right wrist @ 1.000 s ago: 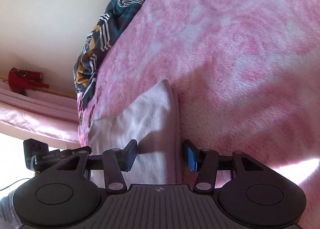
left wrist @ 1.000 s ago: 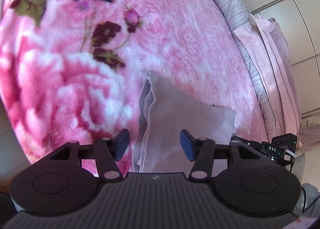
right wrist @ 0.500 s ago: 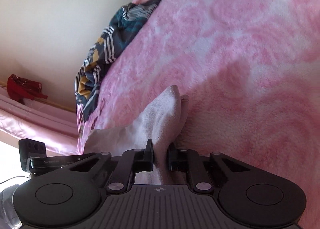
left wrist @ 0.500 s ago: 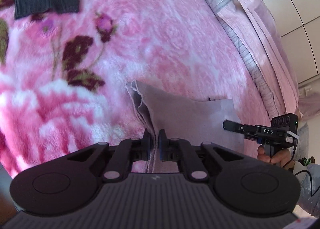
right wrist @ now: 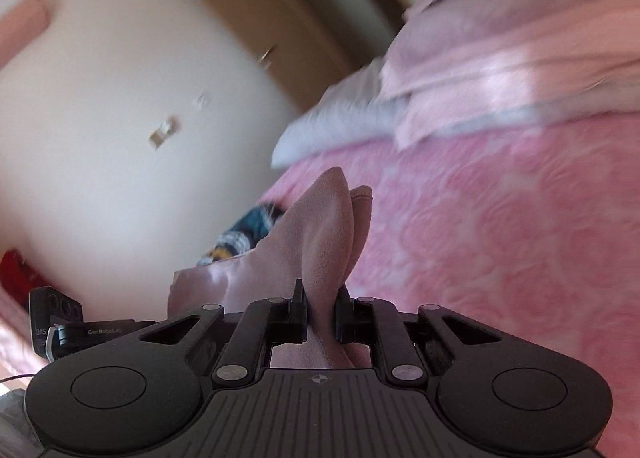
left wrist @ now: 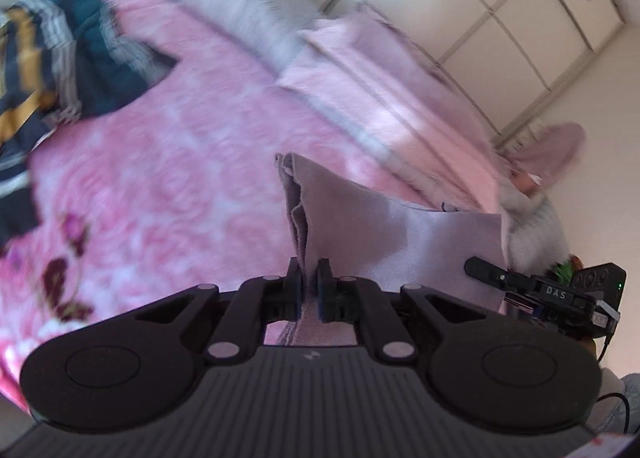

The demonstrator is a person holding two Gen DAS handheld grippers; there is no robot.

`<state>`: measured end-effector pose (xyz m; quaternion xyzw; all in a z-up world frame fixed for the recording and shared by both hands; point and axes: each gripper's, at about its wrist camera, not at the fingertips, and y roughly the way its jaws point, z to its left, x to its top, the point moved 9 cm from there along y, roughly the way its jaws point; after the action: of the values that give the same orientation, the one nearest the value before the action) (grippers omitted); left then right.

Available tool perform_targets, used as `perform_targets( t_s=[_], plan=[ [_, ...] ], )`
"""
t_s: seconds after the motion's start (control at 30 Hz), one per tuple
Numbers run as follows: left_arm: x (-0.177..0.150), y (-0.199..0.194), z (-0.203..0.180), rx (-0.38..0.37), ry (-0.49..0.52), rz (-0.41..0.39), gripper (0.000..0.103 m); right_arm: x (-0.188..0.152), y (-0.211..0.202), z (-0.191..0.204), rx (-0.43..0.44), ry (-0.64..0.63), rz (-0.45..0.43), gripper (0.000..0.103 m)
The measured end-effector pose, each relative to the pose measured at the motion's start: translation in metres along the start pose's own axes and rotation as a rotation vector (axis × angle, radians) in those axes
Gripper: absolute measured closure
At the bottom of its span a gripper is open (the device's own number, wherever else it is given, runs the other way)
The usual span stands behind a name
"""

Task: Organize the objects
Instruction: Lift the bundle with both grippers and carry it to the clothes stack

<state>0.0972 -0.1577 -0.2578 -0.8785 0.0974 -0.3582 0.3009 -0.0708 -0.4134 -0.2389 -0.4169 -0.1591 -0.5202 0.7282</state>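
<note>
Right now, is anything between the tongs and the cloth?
No. Both the left tongs and the right tongs are already shut on the mauve cloth, held above the pink blanket.

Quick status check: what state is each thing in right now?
left tool: shut on the towel
right tool: shut on the towel
towel: folded, gripped at two spots, raised off the blanket
dark patterned garment: crumpled on the blanket
blanket: spread over bed
</note>
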Motion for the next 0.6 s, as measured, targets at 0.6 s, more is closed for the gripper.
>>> perform_targets(
  t_s=[0.6],
  plan=[
    [-0.045, 0.116, -0.377, -0.410, 0.454, 0.219, 0.099, 0.047, -0.384, -0.124, -0.453, 0.189, -0.435, 0.095]
  ],
)
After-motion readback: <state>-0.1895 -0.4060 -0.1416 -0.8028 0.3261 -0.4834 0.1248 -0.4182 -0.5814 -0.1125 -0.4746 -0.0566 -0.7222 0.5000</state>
